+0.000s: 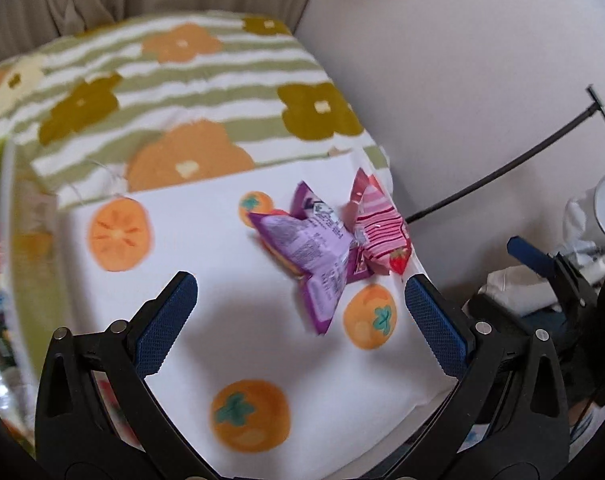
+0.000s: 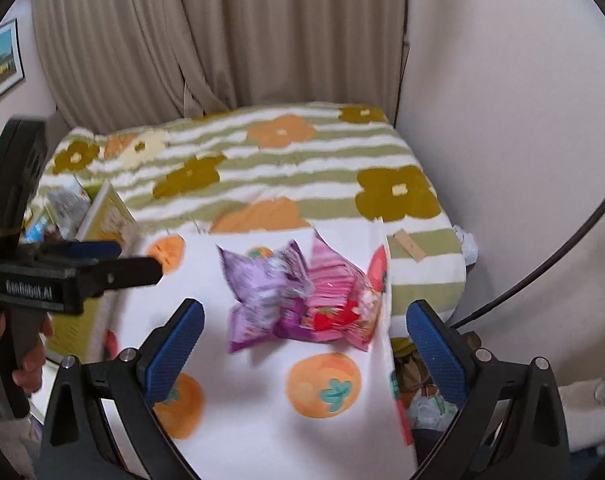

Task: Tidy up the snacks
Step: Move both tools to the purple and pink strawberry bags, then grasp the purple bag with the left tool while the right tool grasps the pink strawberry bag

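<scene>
Two snack packets (image 1: 322,248) touching, ahead of both wide-open, empty tongs (image 1: 300,320) (image 2: 304,342).

Bare cloth (image 2: 262,420) lies open before the snack packets (image 2: 302,300); box (image 2: 106,216) crowds left.

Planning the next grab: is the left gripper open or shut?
Open. The left gripper shows its blue pads spread wide, nothing between them.
</scene>
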The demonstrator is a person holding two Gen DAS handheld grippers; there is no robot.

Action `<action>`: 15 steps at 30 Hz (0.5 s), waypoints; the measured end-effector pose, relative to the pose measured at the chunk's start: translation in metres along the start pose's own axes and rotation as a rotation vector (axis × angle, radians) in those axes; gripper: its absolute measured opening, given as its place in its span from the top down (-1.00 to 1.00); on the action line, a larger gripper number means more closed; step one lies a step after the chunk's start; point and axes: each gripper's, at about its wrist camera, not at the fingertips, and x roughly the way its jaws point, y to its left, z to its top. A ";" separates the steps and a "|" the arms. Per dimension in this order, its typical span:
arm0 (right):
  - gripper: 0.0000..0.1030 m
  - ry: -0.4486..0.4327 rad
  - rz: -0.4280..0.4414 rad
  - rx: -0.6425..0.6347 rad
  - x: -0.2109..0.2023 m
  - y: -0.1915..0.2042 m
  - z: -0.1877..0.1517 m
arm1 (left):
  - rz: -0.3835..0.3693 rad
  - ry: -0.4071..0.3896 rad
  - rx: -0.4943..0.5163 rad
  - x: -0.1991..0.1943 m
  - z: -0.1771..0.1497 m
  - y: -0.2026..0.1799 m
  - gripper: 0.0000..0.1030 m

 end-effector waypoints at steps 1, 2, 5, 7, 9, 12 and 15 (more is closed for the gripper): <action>-0.96 0.017 0.001 -0.014 0.010 -0.005 -0.003 | 0.003 0.019 -0.007 0.015 0.003 -0.002 -0.99; -0.96 0.037 0.007 -0.024 0.019 -0.010 -0.005 | 0.002 0.035 -0.017 0.028 0.006 -0.004 -0.99; -0.96 0.080 0.031 -0.055 0.046 -0.020 -0.010 | -0.016 0.079 -0.070 0.065 0.012 -0.004 -0.99; -0.96 0.100 0.040 -0.087 0.062 -0.025 -0.014 | -0.031 0.095 -0.109 0.084 0.015 -0.004 -0.99; -0.96 0.122 0.044 -0.120 0.078 -0.027 -0.017 | -0.033 0.109 -0.138 0.100 0.016 -0.004 -0.99; -0.94 0.152 0.064 -0.163 0.104 -0.030 -0.021 | -0.030 0.120 -0.163 0.117 0.018 -0.002 -0.99; -0.86 0.171 0.073 -0.214 0.123 -0.032 -0.023 | -0.021 0.128 -0.187 0.129 0.018 0.000 -0.98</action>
